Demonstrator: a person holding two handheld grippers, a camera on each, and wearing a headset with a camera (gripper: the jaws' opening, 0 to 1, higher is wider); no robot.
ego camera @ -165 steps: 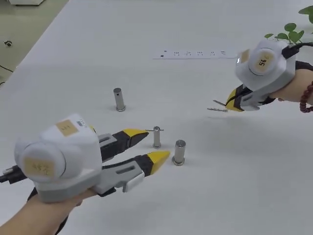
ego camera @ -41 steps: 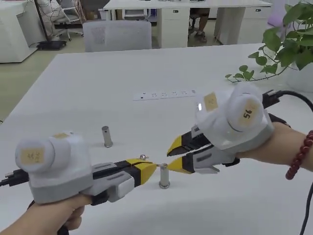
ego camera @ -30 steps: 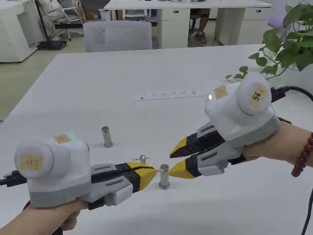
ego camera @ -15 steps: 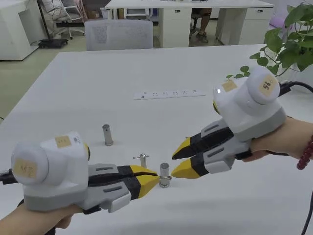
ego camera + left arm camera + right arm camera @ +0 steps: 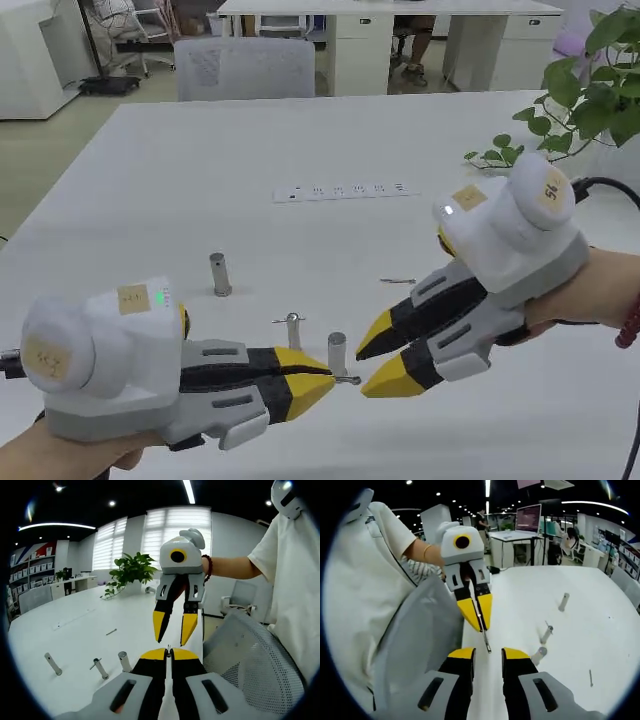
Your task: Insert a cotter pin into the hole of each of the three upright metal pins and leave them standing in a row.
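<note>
- White desk (image 5: 150, 180), a grey chair (image 5: 245, 70) behind, in the head view: left tool (image 5: 322, 378) clenched on a cotter pin (image 5: 347, 380) just beside the nearest metal pin (image 5: 337, 350).
- Left gripper view: right tool (image 5: 171, 642) hangs released opposite.
- Right gripper view: a skewed push could topple that pin; the cotter pin might slip.

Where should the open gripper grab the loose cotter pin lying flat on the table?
Mid-shank, from straight above: the loose cotter pin lies flat on the table, so the right gripper should probably straddle it crosswise with open jaws.
</note>
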